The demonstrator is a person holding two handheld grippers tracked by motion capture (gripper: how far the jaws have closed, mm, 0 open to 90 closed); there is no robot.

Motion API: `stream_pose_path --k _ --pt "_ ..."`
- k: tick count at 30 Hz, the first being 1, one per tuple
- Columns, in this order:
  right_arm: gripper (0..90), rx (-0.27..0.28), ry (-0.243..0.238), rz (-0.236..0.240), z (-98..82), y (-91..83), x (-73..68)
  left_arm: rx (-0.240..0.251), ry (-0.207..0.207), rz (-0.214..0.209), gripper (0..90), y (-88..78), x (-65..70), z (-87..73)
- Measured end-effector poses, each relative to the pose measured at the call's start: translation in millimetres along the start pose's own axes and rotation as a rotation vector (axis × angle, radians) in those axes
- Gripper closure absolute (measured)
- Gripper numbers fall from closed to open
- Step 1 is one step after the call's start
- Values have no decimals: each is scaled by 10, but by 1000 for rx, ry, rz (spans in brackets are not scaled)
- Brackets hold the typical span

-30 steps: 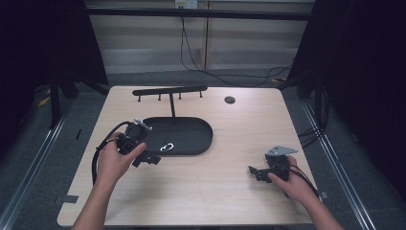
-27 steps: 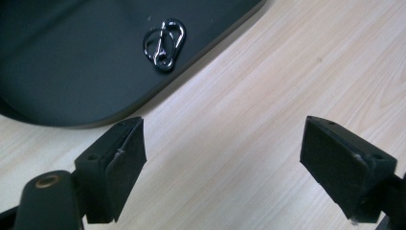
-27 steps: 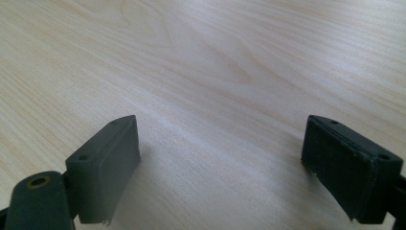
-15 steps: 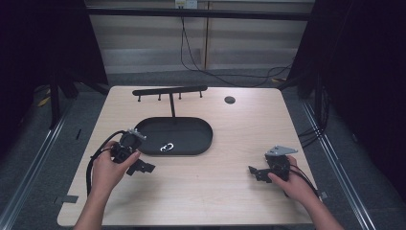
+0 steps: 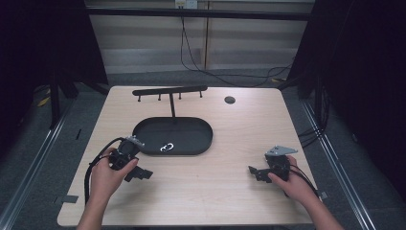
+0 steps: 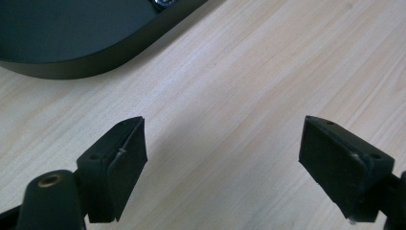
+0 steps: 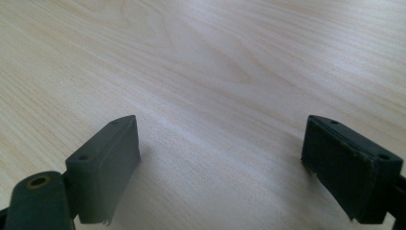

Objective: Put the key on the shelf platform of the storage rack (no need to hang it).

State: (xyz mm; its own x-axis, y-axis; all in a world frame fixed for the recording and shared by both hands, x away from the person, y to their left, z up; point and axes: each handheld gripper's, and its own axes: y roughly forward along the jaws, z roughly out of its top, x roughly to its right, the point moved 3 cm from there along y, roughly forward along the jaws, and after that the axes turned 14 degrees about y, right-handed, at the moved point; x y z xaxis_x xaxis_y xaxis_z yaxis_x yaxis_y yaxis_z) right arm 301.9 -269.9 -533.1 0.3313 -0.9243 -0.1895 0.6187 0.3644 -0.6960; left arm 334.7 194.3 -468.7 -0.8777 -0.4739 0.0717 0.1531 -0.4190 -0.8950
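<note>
The left gripper stands with its jaws spread wide and nothing between them but bare wood; its own view looks down close on the table, with the curved rim of the black tray crossing the top left corner. At the very top edge of that view a sliver of shiny metal lies on the tray floor, cut off by the frame so that its shape cannot be told. The high view shows what that is part of: a small silvery ring-like object lying in the tray toward its near rim, too small there to make out in detail. In the high view the left gripper sits just off the tray's near-left end, low over the table, held by the left hand, whose fingers cover much of its body.

The right gripper is likewise spread wide and empty, and its view gives plain wood grain. The high view places the right gripper well away from the tray, near the table's right front, in the right hand.

Behind the tray a black T-shaped rack stands; its small pegs are hard to count. A dark round spot lies on the table beyond.
</note>
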Motion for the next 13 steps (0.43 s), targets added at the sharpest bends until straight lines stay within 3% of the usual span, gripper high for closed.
stream_pose_path --k 13 --pt "124 0 0 1 0 0 0 -5 22 8 165 48 35 -39"
